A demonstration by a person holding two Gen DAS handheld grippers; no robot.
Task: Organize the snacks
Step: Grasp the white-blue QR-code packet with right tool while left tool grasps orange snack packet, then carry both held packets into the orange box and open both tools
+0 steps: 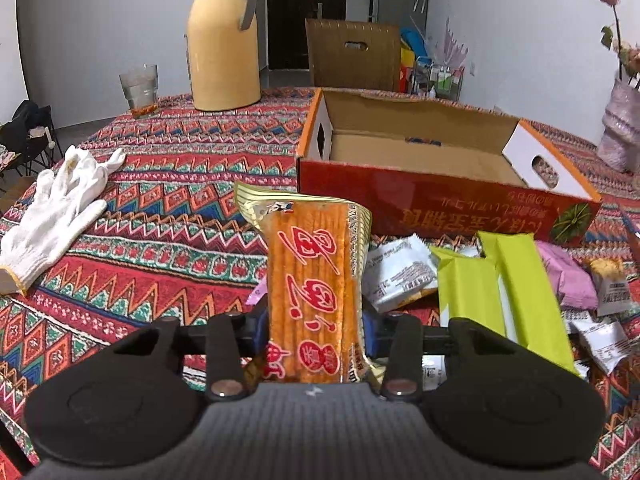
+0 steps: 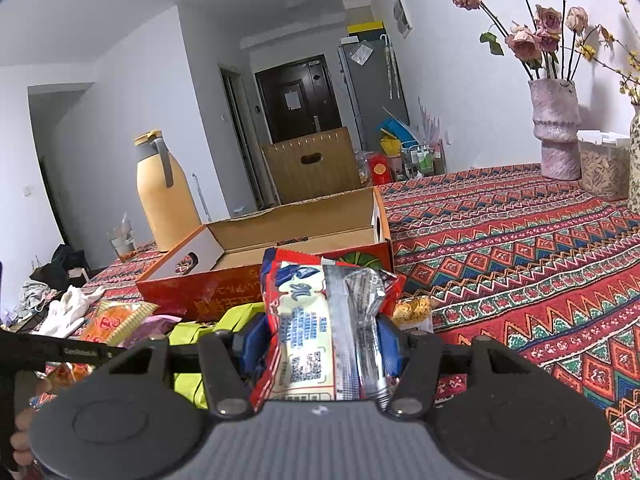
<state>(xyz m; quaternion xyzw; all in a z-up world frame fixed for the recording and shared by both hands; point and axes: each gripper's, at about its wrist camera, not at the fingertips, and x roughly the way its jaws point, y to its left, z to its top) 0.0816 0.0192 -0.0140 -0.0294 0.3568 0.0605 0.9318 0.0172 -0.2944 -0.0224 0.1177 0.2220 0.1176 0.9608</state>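
Left gripper [image 1: 314,320]: jaws closed on an orange snack packet [image 1: 310,280] with red characters and a gold top edge; the packet stood upright between the blue pads, clear of the tablecloth [image 1: 168,216].

Right gripper [image 2: 320,340]: jaws clamped on a red-and-white snack packet [image 2: 316,320] with a silver seam and a printed code, held upright, its top crumpled.

Loose snacks, left wrist view, lying just beyond and right of the left gripper: a white wrapper [image 1: 398,276], two lime-green packets [image 1: 500,288], a pink packet [image 1: 568,280] and small white sachets [image 1: 608,336], all on the cloth in front of the box.

Cardboard box [image 1: 440,200]: red-sided, open-topped, with cut-out handles in both end walls, standing on the cloth behind the snack pile; its interior was mostly bare brown card.

Further items on the table: white gloves [image 1: 60,208] at left; a glass tumbler [image 1: 139,90] and a yellow thermos jug [image 1: 224,40] at the far edge; a pink vase [image 2: 556,132] with dried roses at right.

Off the table: a brown slatted crate [image 1: 352,54] before a dark door [image 1: 306,12].
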